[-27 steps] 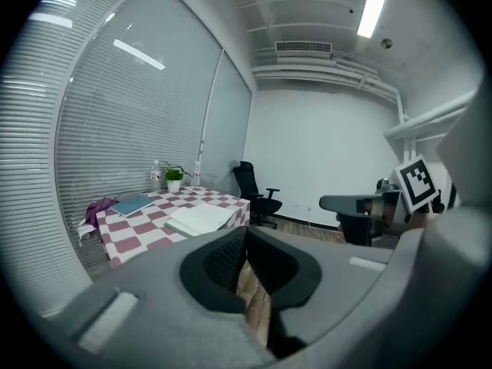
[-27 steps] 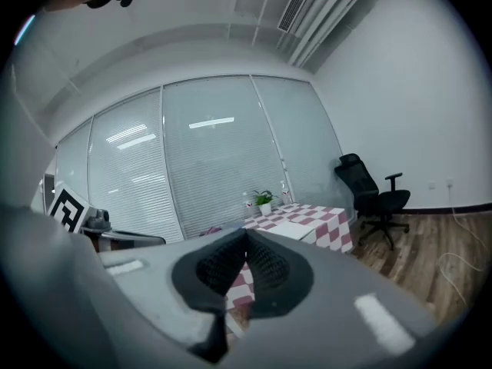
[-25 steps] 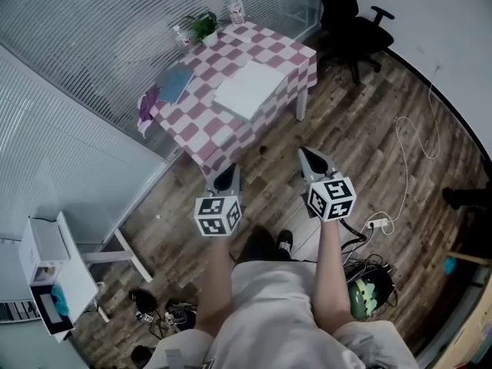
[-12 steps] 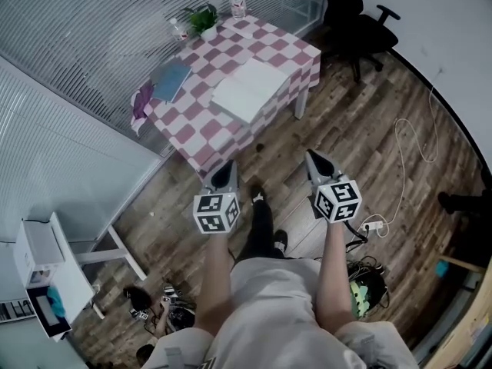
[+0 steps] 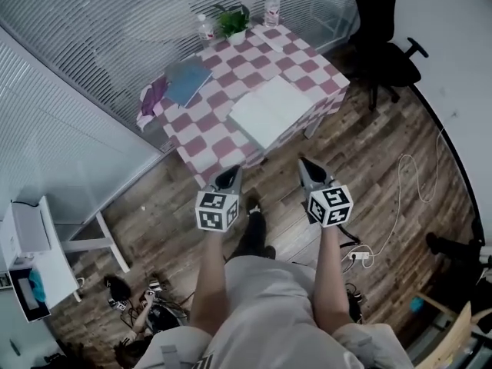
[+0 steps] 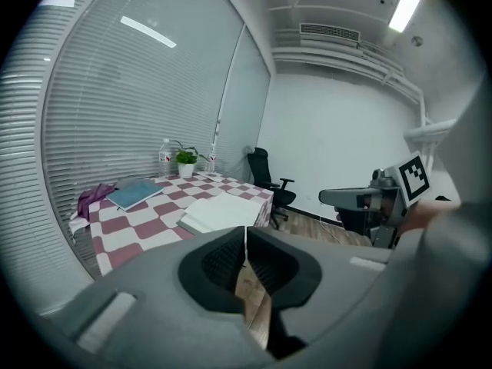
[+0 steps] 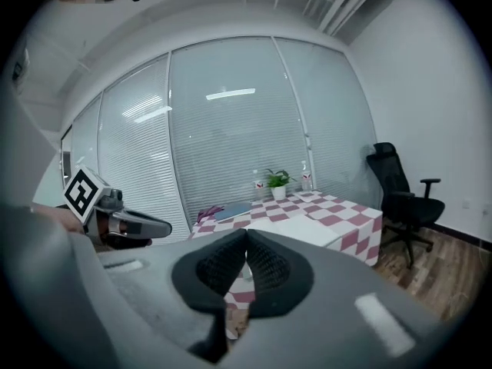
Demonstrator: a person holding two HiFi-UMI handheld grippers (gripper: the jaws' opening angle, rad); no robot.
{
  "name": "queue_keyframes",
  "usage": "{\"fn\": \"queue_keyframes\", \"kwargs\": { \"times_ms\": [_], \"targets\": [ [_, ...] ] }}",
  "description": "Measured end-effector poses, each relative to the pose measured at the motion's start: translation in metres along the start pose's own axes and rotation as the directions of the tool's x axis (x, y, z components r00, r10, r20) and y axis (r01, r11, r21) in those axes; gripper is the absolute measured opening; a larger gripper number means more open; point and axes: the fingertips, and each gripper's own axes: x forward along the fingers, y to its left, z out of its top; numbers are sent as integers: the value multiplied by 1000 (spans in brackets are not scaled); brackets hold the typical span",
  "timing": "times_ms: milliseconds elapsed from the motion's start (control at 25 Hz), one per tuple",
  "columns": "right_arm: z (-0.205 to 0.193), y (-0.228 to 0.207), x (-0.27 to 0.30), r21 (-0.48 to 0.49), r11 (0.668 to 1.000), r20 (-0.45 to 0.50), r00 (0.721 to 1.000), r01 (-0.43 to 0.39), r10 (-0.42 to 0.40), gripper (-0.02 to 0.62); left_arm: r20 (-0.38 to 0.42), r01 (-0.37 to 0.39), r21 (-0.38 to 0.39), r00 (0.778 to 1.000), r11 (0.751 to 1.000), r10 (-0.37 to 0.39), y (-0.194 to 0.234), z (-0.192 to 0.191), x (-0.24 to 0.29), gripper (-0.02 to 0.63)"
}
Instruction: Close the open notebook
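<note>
Both hands have closed on the checkered table (image 5: 201, 141). Head view: left gripper (image 5: 230, 173) and right gripper (image 5: 304, 163) low, notebook (image 5: 270, 111) open at twelve o'clock. Left gripper view: jaws clenched, empty, notebook (image 6: 223, 212) at eleven. Right gripper view: clenched, empty, notebook (image 7: 300, 229) at two.

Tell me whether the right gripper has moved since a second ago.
Yes. The right gripper has come nearer the checked table, with less floor between them.

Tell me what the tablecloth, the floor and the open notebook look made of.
Tablecloth: likely fabric, matte; its pink-and-white checks drape over the edges.
Floor: wood or wood-look planks, with visible grain and seams.
Open notebook: paper, with plain white matte pages.
</note>
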Motion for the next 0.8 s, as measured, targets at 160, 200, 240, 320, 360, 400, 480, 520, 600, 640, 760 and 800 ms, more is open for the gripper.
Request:
{"fn": "queue_keyframes", "kwargs": {
  "times_ms": [160,200,240,320,360,400,480,520,600,640,760,800],
  "targets": [
    [11,-2,56,-109,993,-69,997,-51,43,2,-11,-25,-7,1000,1000,24,30,22,43,11],
    [13,-4,69,-151,987,-88,995,-57,44,2,-13,-24,-11,1000,1000,24,36,28,53,11],
    [16,-5,82,-193,979,-107,993,-66,45,2,-14,-22,-17,1000,1000,21,42,34,62,11],
    [21,-8,107,-255,962,-139,989,-92,58,2,-14,-16,-27,1000,1000,15,54,44,81,11],
    [22,-10,117,-274,955,-154,986,-112,71,2,-18,-10,-30,1000,999,10,58,47,89,11],
    [21,-12,127,-289,948,-169,981,-136,89,2,-25,-2,-31,1000,1000,1,61,48,97,11],
    [16,-14,147,-327,923,-215,967,-201,135,2,-52,22,-19,998,1000,-23,65,43,112,11],
    [10,-16,157,-357,903,-250,956,-240,155,2,-70,35,-11,997,999,-36,65,37,119,11],
    [-9,-21,171,-431,845,-344,923,-316,170,2,-118,68,-6,991,998,-68,63,19,133,11],
    [-21,-24,176,-467,812,-394,904,-351,165,2,-140,84,-9,987,996,-84,63,11,139,11],
    [-48,-29,182,-541,719,-491,858,-436,150,2,-176,113,-24,978,993,-116,64,-2,155,11],
    [-55,-30,184,-555,694,-510,847,-458,151,2,-182,117,-34,976,993,-122,66,-4,159,11]
  ]
}}
